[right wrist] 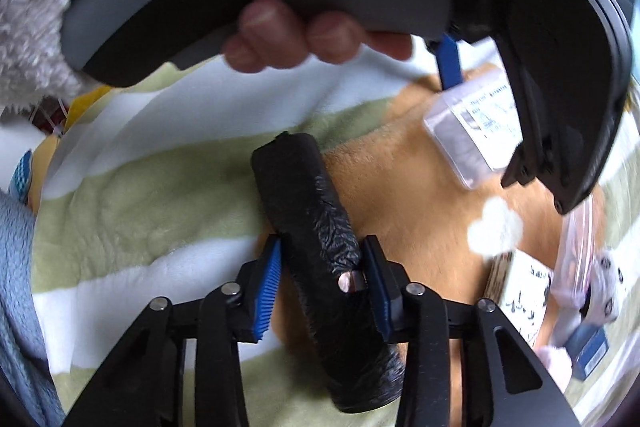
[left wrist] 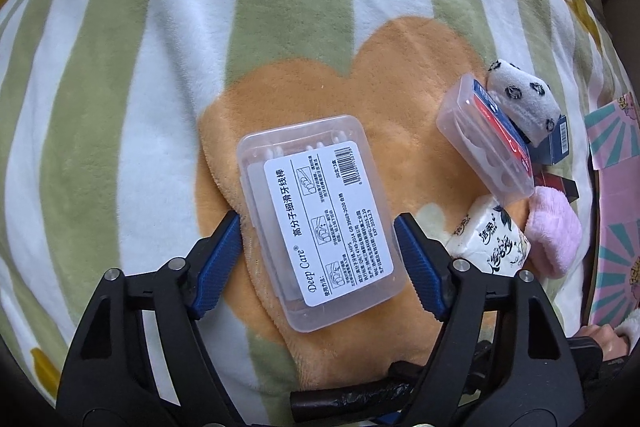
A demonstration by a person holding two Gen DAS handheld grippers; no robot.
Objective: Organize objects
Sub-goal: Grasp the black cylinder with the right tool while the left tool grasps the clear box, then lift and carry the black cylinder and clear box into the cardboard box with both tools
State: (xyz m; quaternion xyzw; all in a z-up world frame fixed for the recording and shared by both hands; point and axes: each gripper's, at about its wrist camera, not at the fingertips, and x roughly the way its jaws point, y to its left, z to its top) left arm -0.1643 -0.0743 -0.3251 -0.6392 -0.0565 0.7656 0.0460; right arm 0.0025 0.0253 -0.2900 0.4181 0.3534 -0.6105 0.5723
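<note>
While left gripper (left wrist: 316, 227) jaws straddle floss box (left wrist: 316, 223), right gripper (right wrist: 320, 267) pinches black roll (right wrist: 320, 259).

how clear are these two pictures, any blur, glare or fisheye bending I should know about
Left wrist view: sharp, the label on the floss pick box is readable; soft even light, no strong glare; blanket stripes bow outward, corners dark. Right wrist view: the hand on the other gripper's handle looms close and blurred, the black roll between the right gripper pads is sharper, the right edge smears.
</note>
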